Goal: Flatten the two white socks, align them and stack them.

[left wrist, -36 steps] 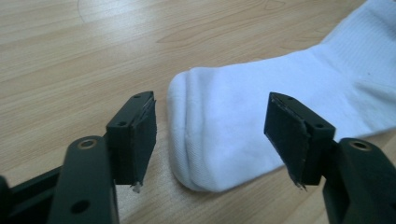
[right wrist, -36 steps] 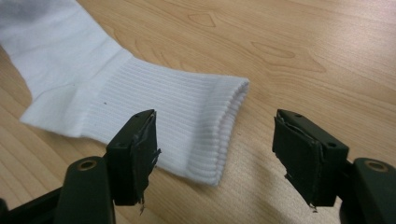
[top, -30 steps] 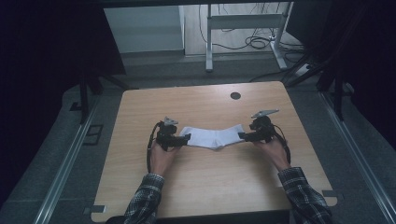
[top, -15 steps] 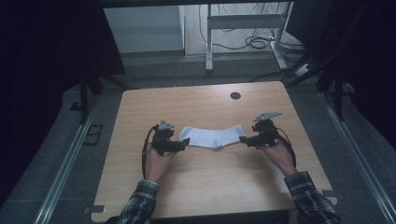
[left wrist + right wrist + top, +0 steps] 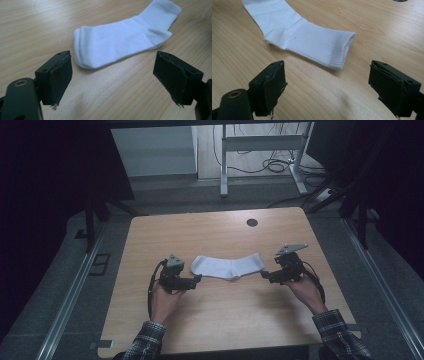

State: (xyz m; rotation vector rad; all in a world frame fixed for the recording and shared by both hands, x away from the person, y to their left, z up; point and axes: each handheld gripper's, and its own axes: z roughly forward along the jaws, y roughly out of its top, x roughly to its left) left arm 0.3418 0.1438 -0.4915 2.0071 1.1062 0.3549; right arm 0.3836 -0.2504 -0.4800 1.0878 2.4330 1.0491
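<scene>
A white sock [image 5: 228, 266] with a ribbed cuff lies on the light wood-grain table [image 5: 215, 320]; sleeves [image 5: 340, 340] are plaid.

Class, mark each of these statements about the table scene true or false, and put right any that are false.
1. The white socks lie flat on the wooden table. True.
2. The left gripper is clamped on the toe end. False: its jaws stand open, clear of the socks.
3. The right gripper faces the ribbed cuff. True.
4. The right gripper lifts the socks off the table. False: its jaws are open and hold nothing.
5. A dark round hole sits near the table's far edge. True.
</scene>
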